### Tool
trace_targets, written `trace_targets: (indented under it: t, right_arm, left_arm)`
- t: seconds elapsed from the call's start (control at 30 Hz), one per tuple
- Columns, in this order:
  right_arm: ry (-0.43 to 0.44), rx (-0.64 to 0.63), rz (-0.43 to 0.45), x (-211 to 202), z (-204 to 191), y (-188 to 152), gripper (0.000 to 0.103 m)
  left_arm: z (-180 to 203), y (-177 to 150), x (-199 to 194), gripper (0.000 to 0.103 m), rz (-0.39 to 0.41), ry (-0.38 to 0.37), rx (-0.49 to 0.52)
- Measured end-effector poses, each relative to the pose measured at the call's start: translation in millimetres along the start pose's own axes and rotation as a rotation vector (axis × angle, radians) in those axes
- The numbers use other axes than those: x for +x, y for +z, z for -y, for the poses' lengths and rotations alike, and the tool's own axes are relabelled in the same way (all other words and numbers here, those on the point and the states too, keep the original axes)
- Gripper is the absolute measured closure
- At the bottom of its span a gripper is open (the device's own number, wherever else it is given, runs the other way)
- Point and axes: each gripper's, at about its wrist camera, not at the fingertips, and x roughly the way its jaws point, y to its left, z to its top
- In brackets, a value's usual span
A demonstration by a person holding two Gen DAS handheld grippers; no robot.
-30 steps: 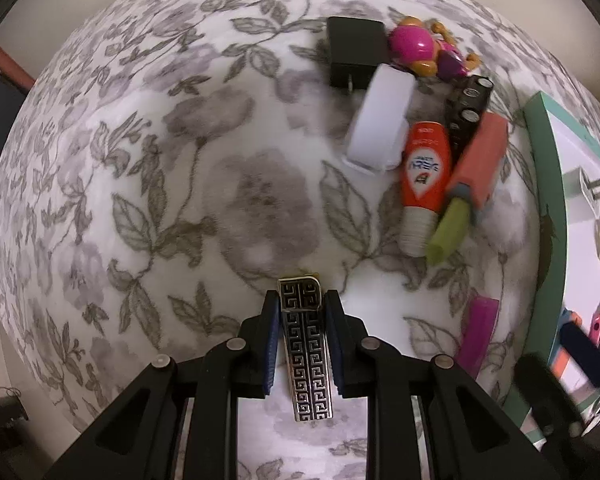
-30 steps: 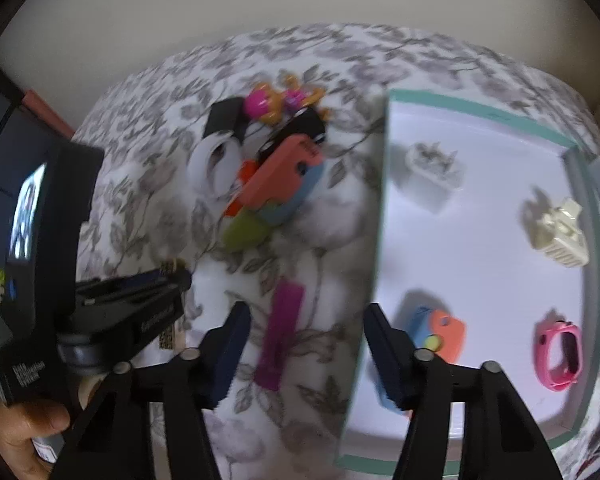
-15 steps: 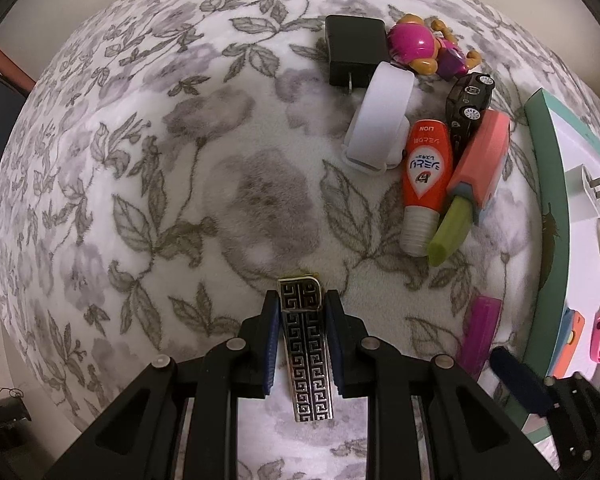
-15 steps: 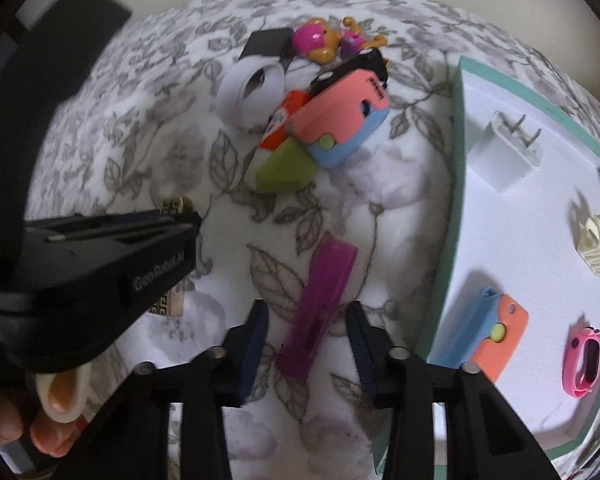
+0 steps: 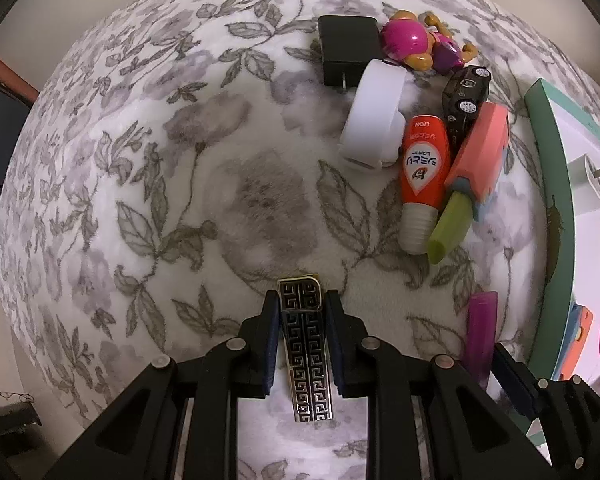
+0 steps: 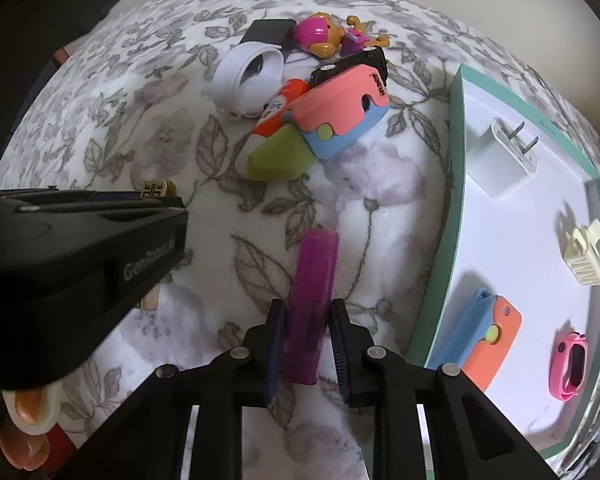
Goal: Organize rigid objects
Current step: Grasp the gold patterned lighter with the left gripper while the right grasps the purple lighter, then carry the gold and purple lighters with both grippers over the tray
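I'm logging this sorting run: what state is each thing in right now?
Left hand-held gripper: shut on the black-and-gold patterned bar.
Right hand-held gripper: shut on the translucent purple stick, which lies on the floral cloth.
Teal-rimmed white tray: holds a white plug, cream clip, orange-blue case, pink watch.
Orange glue tube: lying flat, capped.
Black toy car: tipped on its side.

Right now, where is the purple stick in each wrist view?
Left wrist: purple stick at the lower right, beside the green tray edge.
Right wrist: purple stick at the bottom centre, between the right gripper pads.
Shared landmark: orange tube.
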Motion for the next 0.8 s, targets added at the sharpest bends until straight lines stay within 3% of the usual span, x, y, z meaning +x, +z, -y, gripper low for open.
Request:
trace_targets:
  t: [0.37,0.8]
  right_arm:
    - [0.051,0.053,0.006,-3.0,11.9,0.1,0.082]
    - [0.127,0.147,0.070,-35.6,42.1,3.7,0.082]
  left_arm:
    - [0.7,3.0,-8.1,0.081,0.000,-0.029,-0.014]
    - [-14.9,8.9,-53.7,0.081,0.110,-0.078,-0.037]
